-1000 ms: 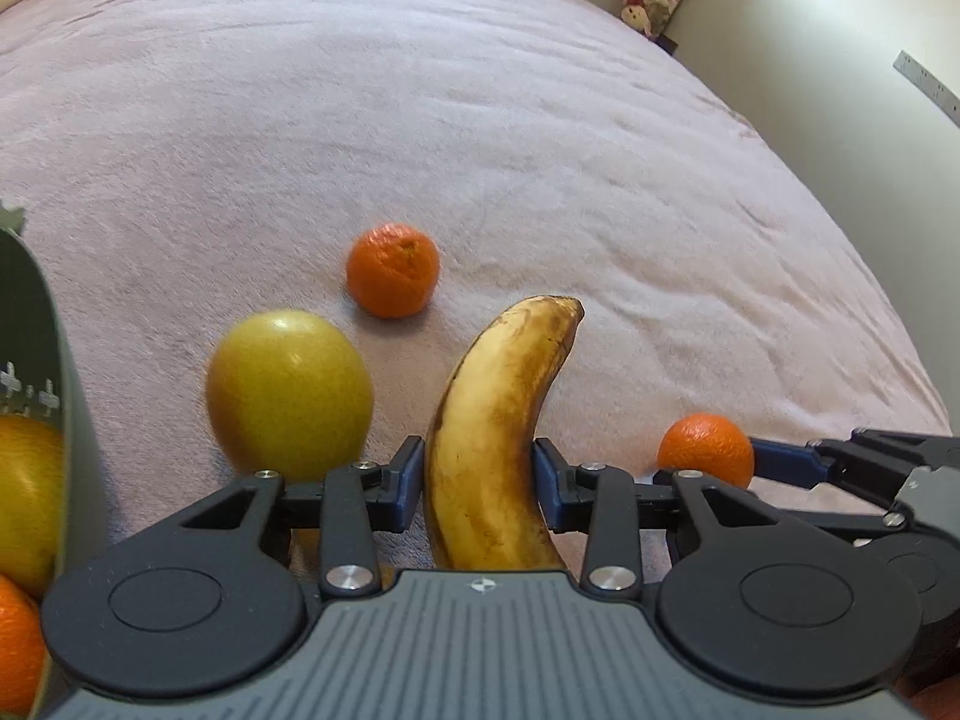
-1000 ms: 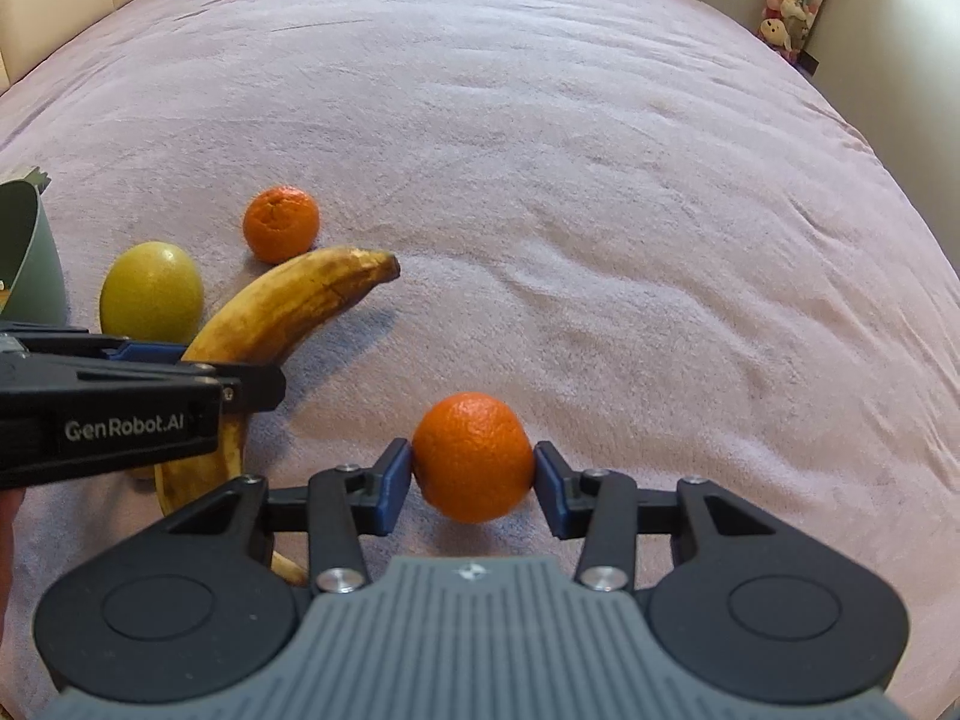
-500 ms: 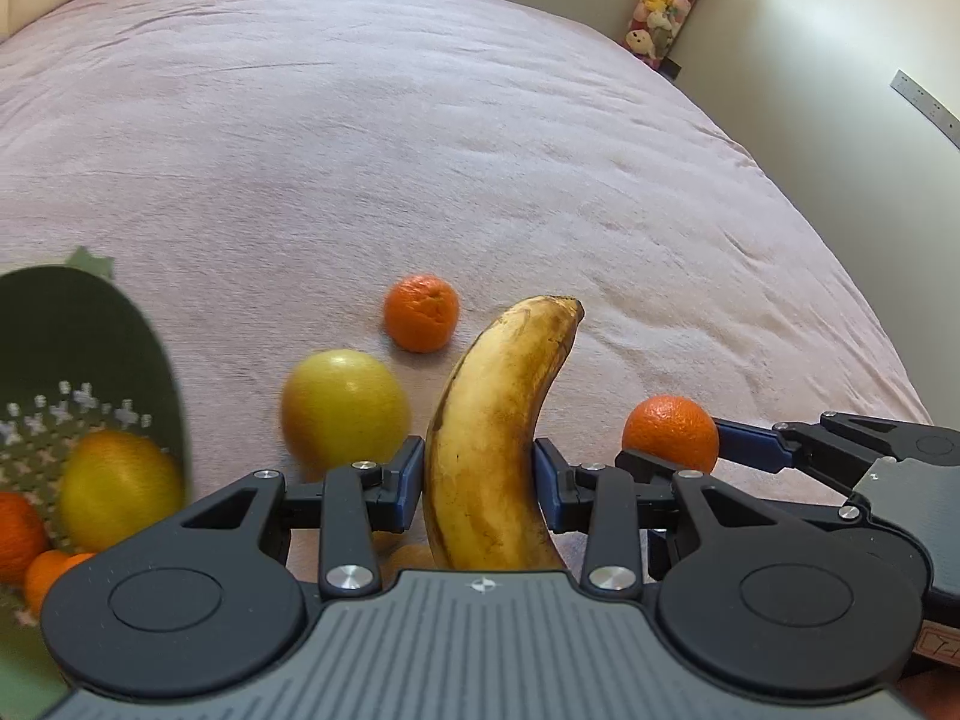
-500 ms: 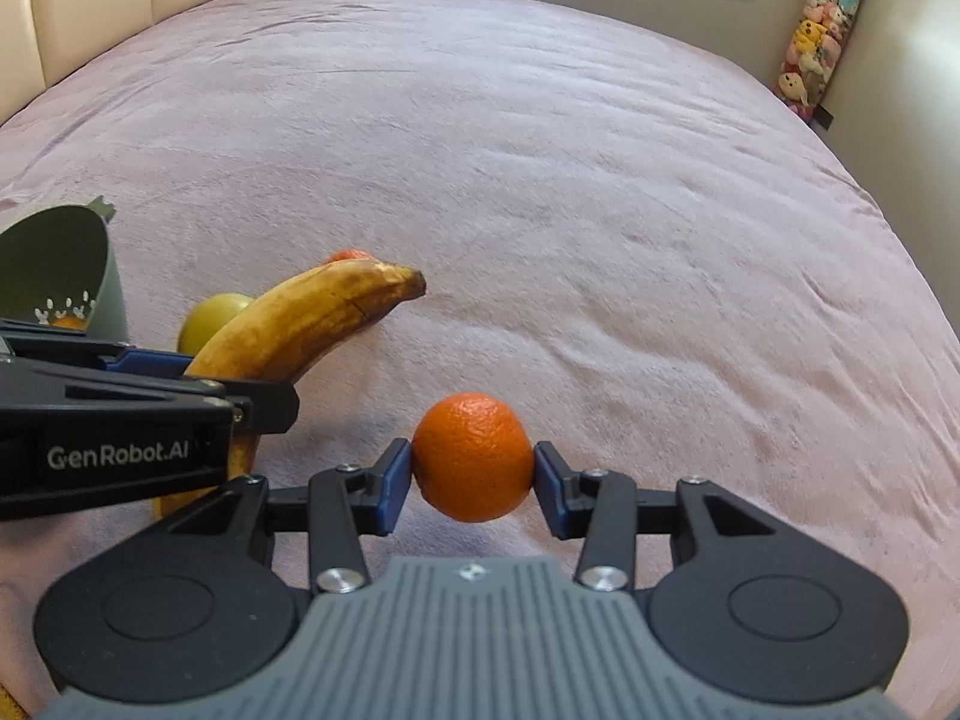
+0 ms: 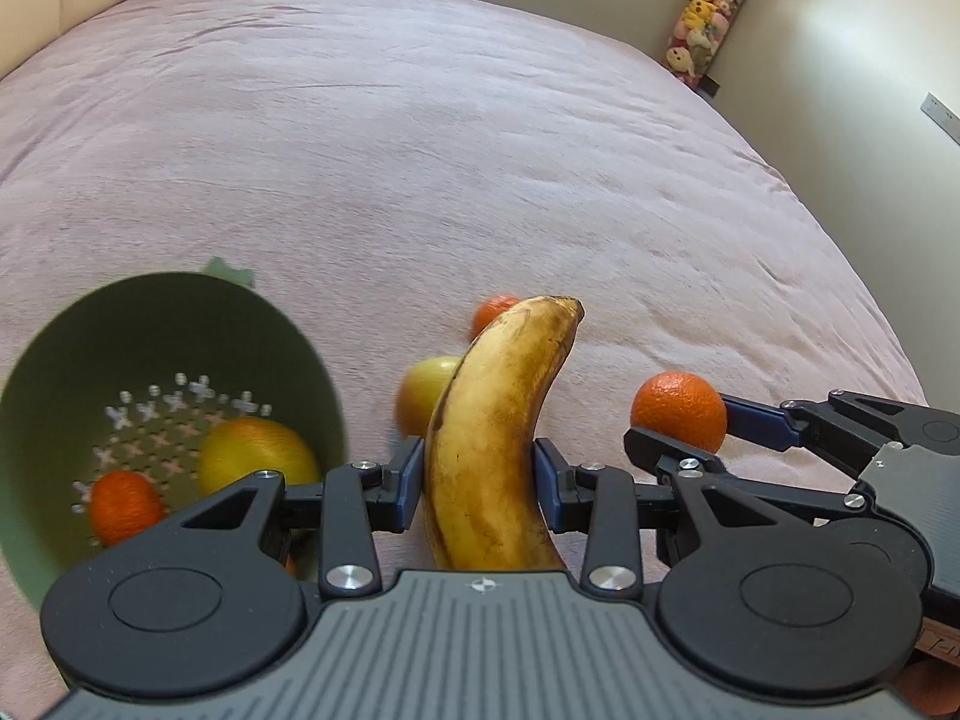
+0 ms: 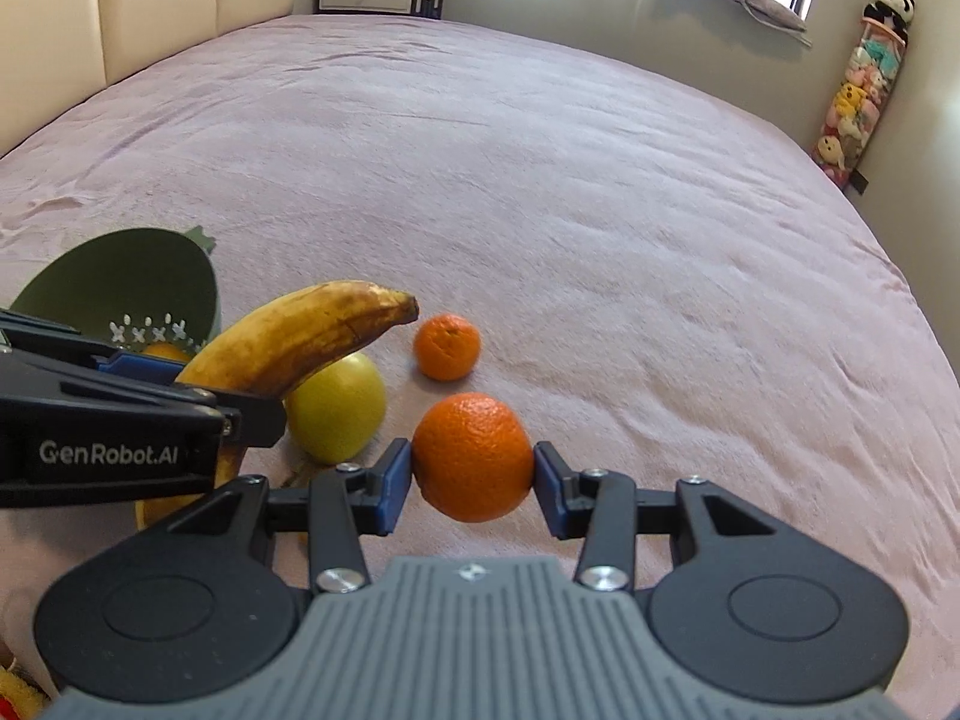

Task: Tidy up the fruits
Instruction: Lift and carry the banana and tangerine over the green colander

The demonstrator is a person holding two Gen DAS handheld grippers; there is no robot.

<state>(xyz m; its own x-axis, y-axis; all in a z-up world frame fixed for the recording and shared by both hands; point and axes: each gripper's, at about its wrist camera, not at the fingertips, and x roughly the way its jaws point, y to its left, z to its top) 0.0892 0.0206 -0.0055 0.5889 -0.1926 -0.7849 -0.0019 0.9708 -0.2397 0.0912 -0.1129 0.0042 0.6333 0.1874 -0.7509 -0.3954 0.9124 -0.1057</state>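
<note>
Left claw (image 5: pixel 478 483): narrowly spread, its blue pads pinching a brown-speckled banana (image 5: pixel 498 432) low on its body; the tip is pointing up and away, clear of the bed.
Right claw (image 6: pixel 473 480): also narrowly spread, squeezing an orange (image 6: pixel 471 456) between both pads and carrying it above the pink blanket (image 6: pixel 600 210).
Green colander (image 5: pixel 180 348): sitting on the bed to the left of the banana, holding a yellow fruit (image 5: pixel 255 459) and a small orange one (image 5: pixel 126 504).
Still lying on the blanket: a yellow-green apple (image 6: pixel 336 414) and a tangerine (image 6: pixel 447 347), near each other, beyond both claws.
</note>
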